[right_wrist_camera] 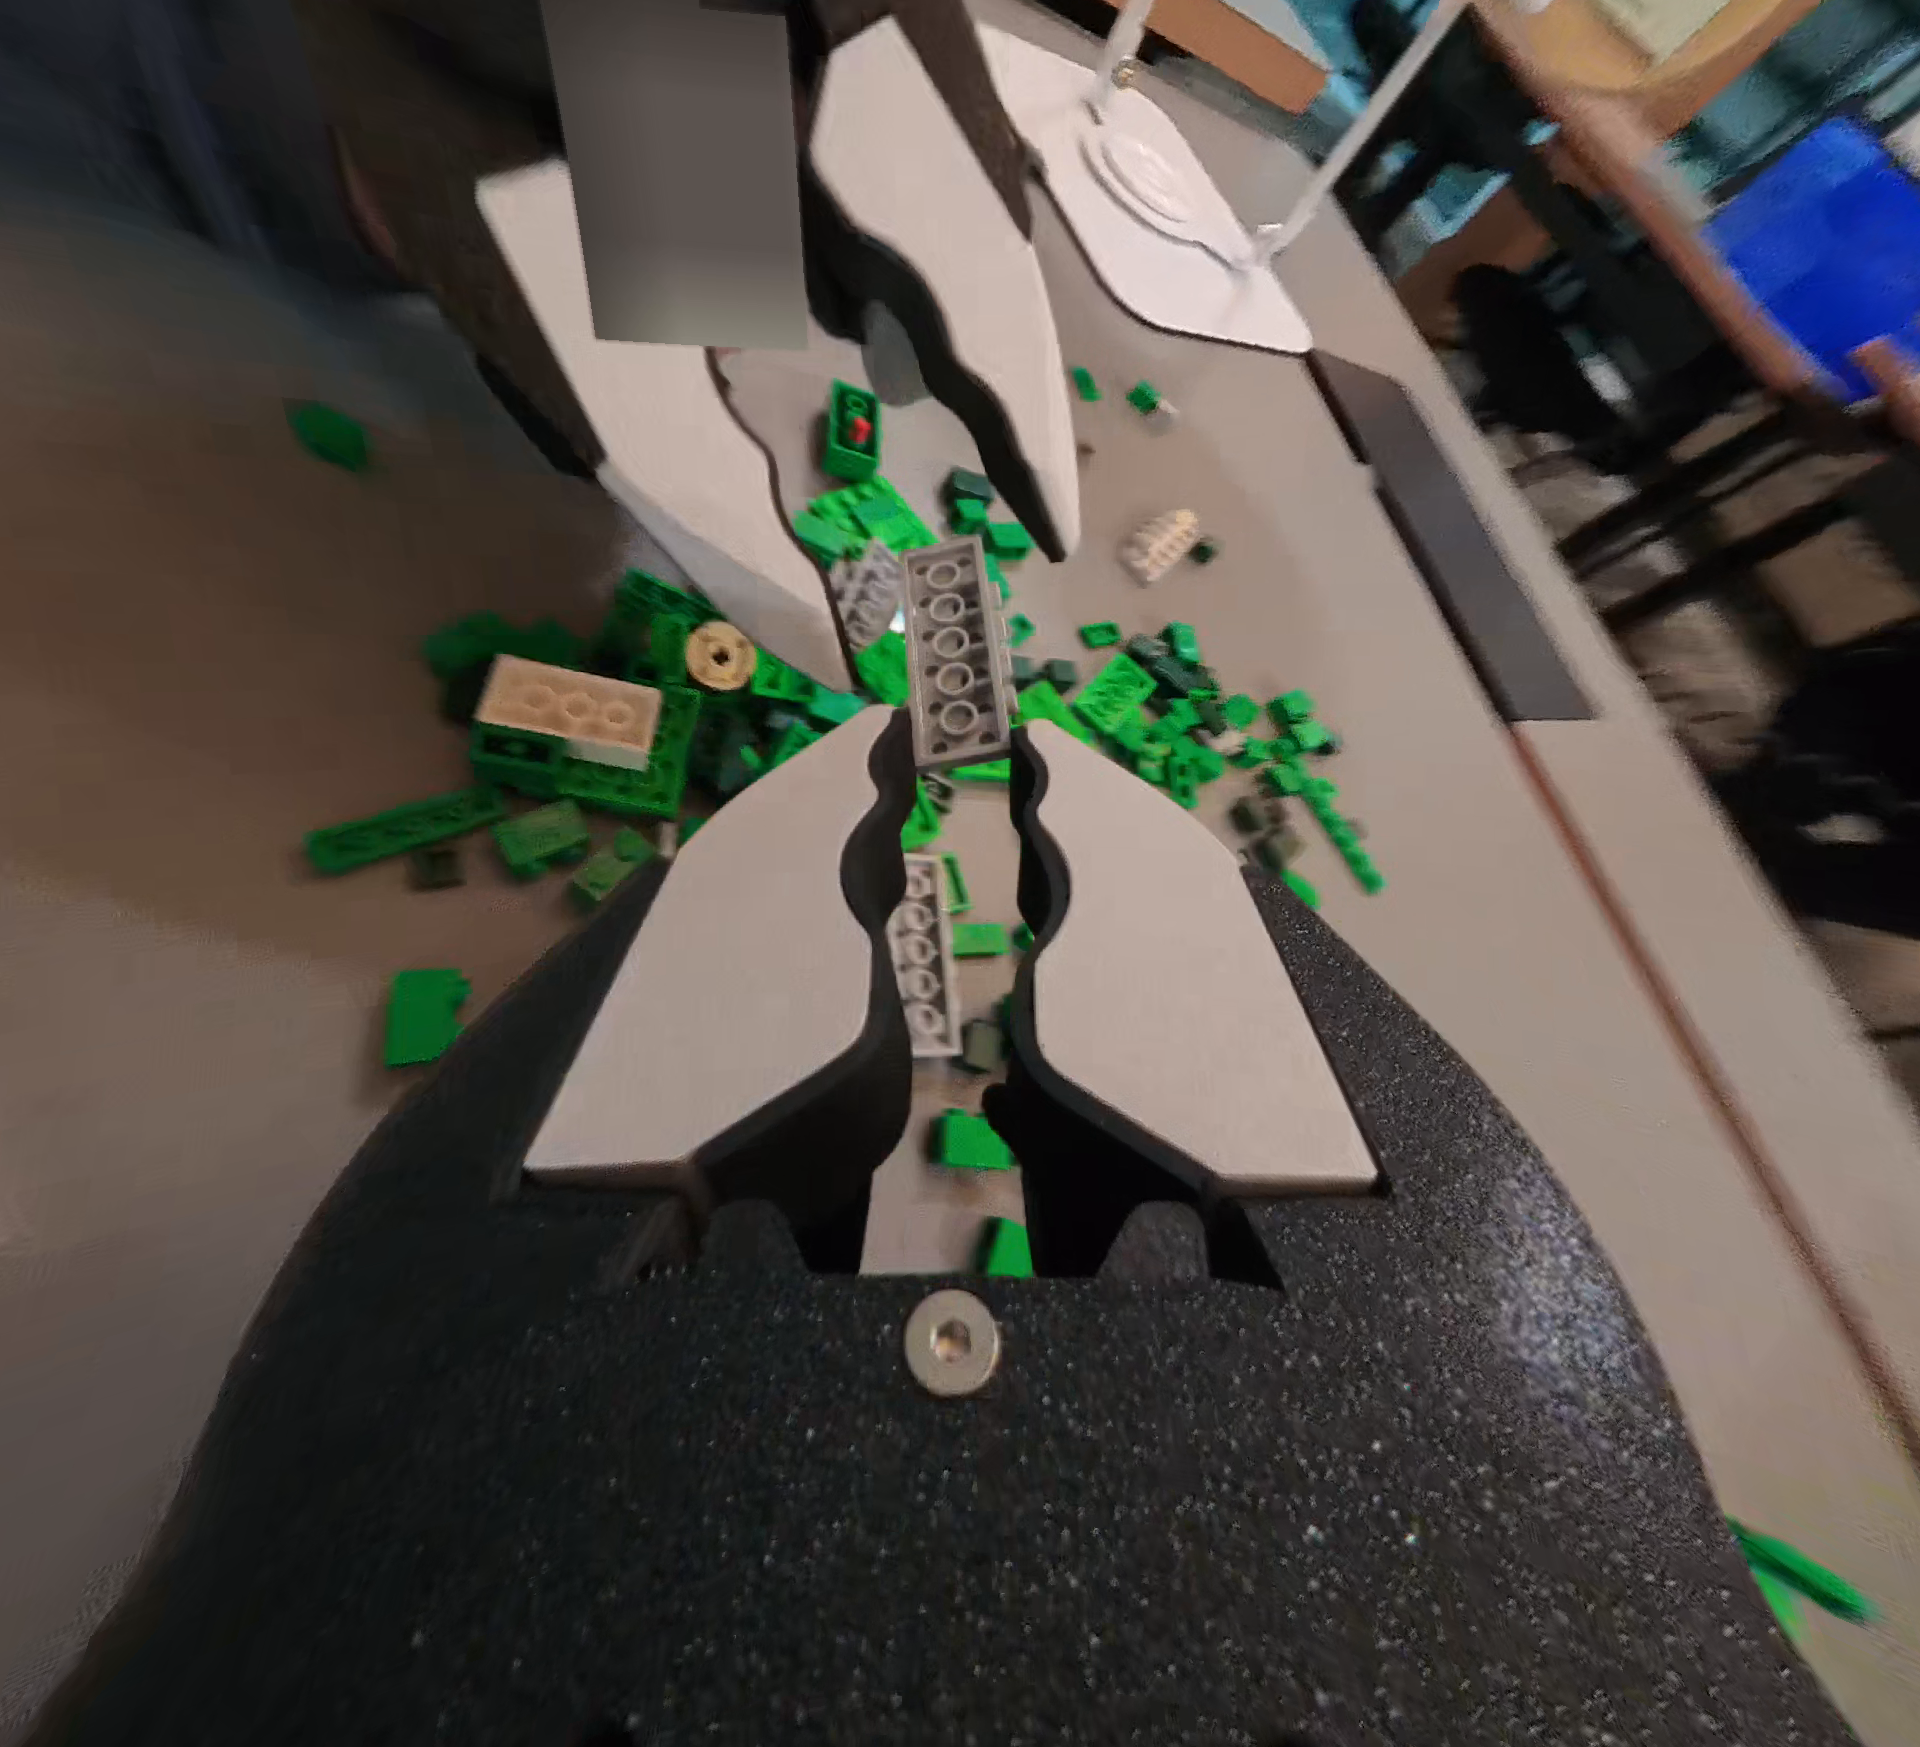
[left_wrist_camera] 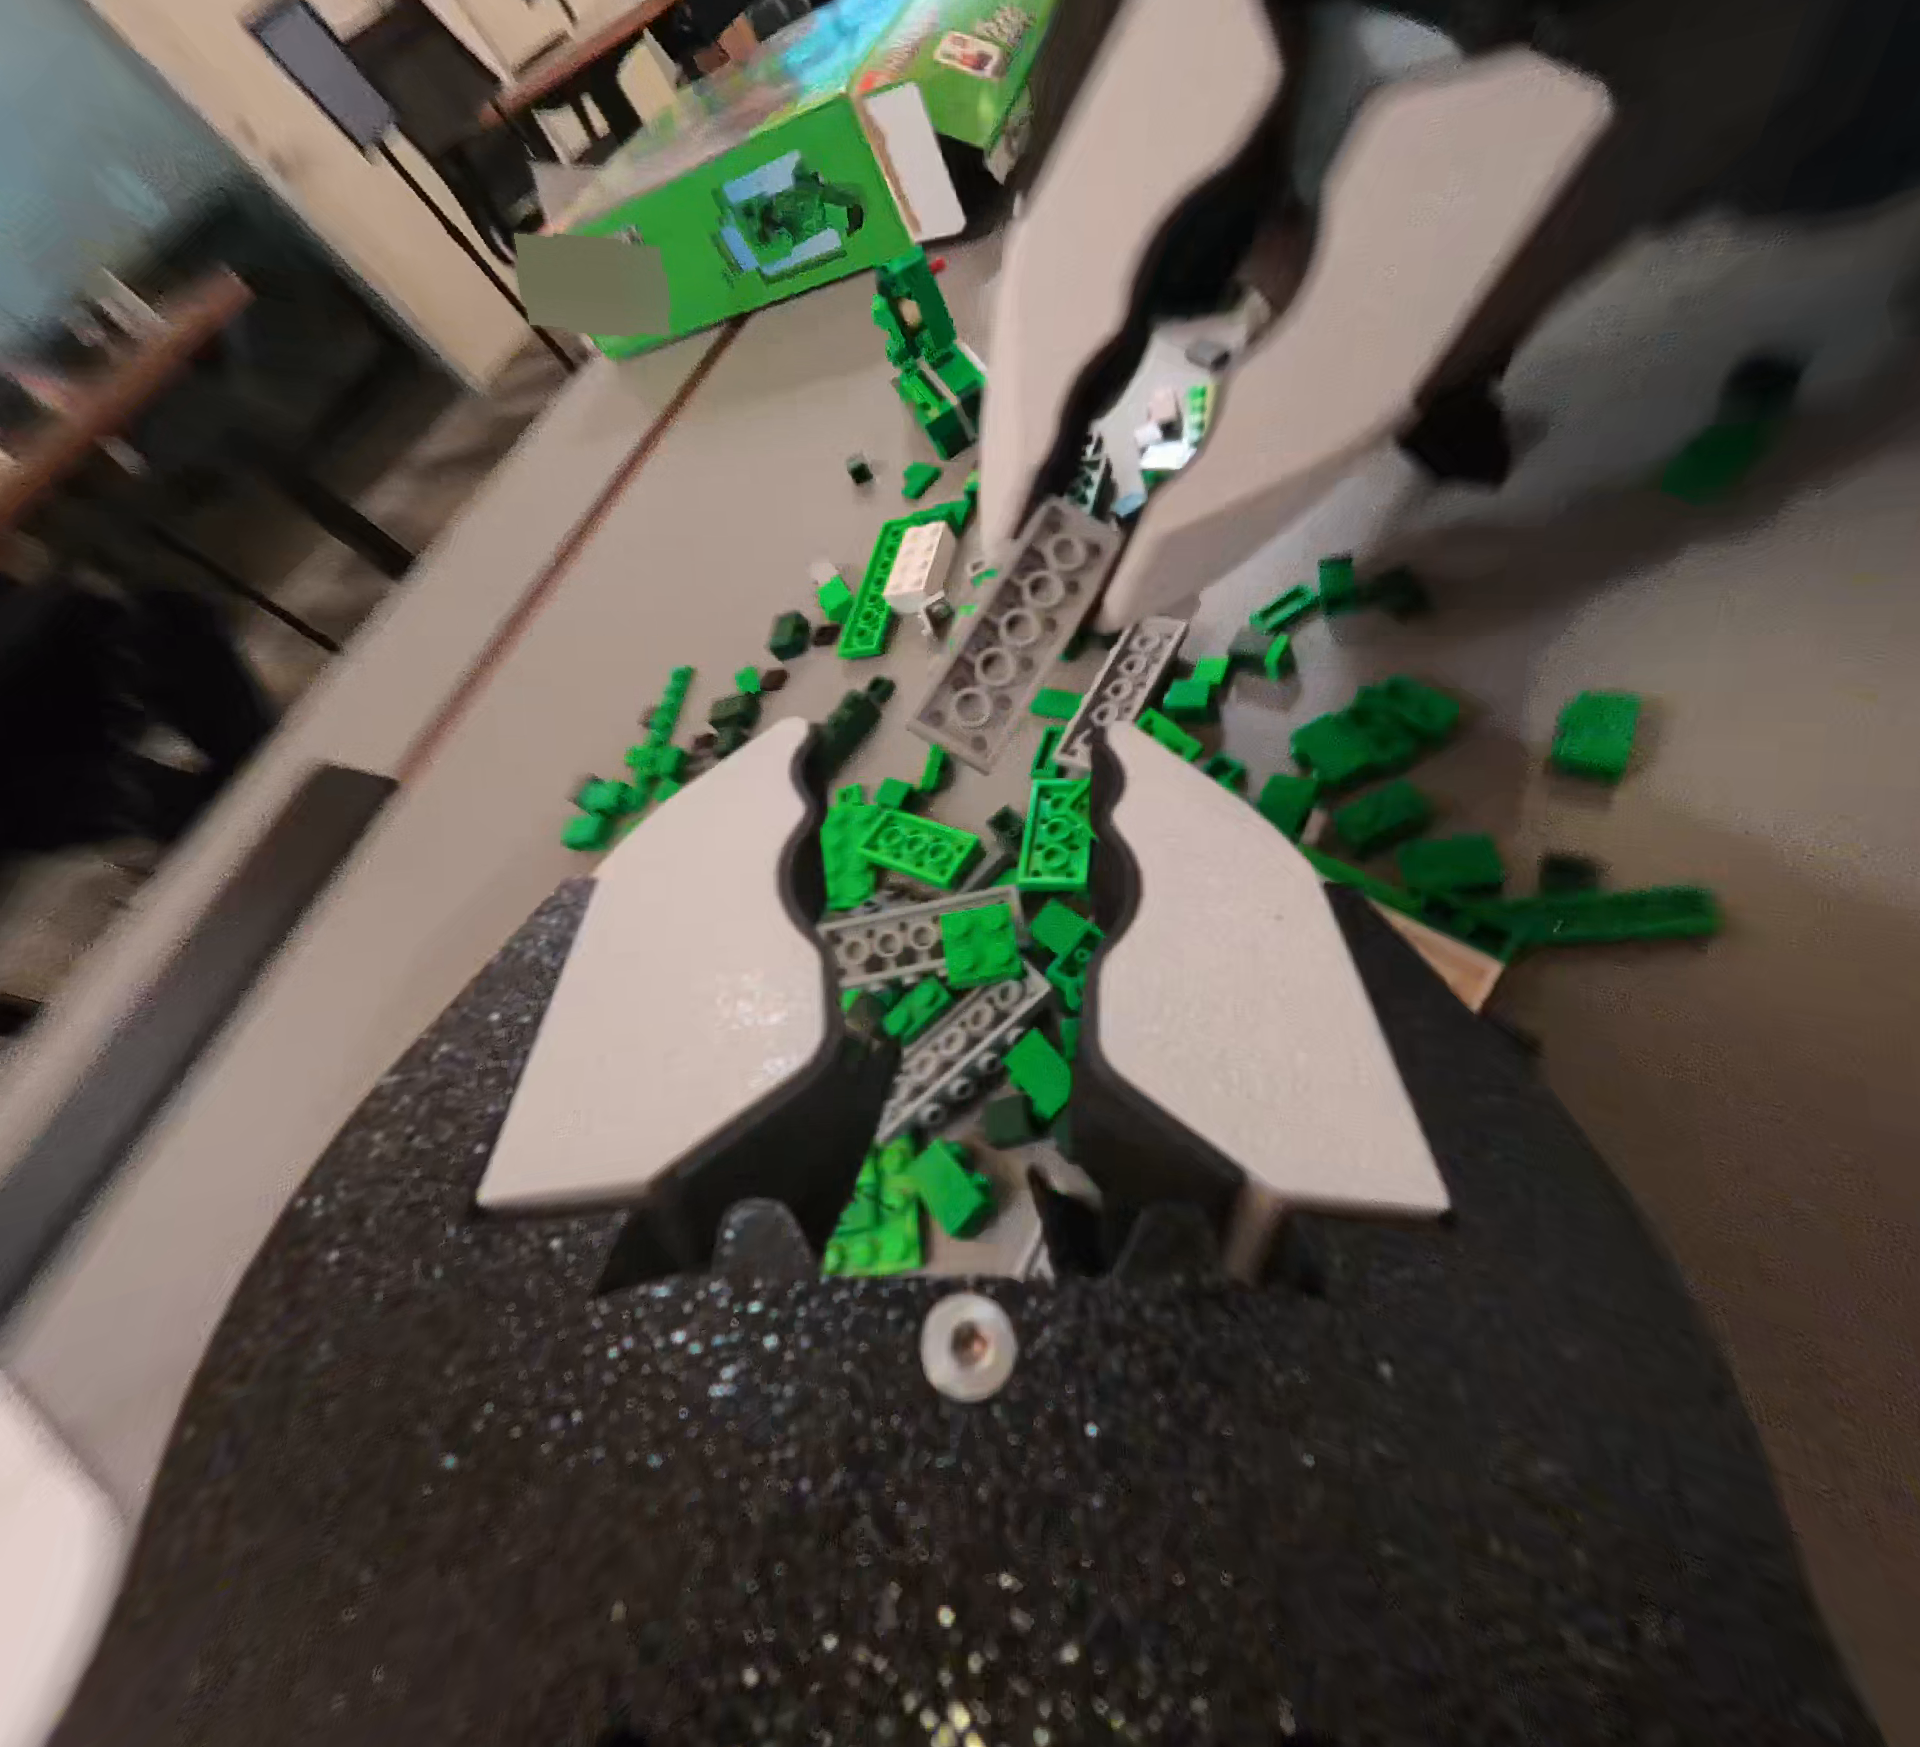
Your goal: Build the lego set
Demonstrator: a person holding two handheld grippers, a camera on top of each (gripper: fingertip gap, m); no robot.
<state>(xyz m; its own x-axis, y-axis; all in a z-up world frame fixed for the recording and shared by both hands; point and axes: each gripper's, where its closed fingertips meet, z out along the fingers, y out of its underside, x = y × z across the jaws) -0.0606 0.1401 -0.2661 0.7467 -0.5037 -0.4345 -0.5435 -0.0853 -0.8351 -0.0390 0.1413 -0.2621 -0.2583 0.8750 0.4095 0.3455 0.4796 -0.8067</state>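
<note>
My right gripper [right_wrist_camera: 956, 726] is shut on one end of a long grey Lego plate [right_wrist_camera: 954, 663], studs down, held above a pile of green bricks [right_wrist_camera: 1195, 710]. In the left wrist view the right gripper [left_wrist_camera: 1055, 570] comes in from the top with the same grey plate [left_wrist_camera: 1013, 648]. My left gripper [left_wrist_camera: 956, 741] is open and empty, hovering over loose green and grey pieces [left_wrist_camera: 935, 949]. In the right wrist view the left gripper [right_wrist_camera: 945, 606] sits just beyond the held plate, jaws apart. A second grey plate [left_wrist_camera: 1127, 679] lies on the table.
A green set box [left_wrist_camera: 748, 232] and a partly built green model [left_wrist_camera: 925, 347] stand at the back of the grey table [left_wrist_camera: 1714, 1126]. A tan brick on a green plate [right_wrist_camera: 571, 710] lies left. A white stand base [right_wrist_camera: 1174, 191] is at the back right. My two grippers' fingertips are within a few centimetres of each other. The right tips stand about 20 cm off the partly built green model [left_wrist_camera: 925, 347].
</note>
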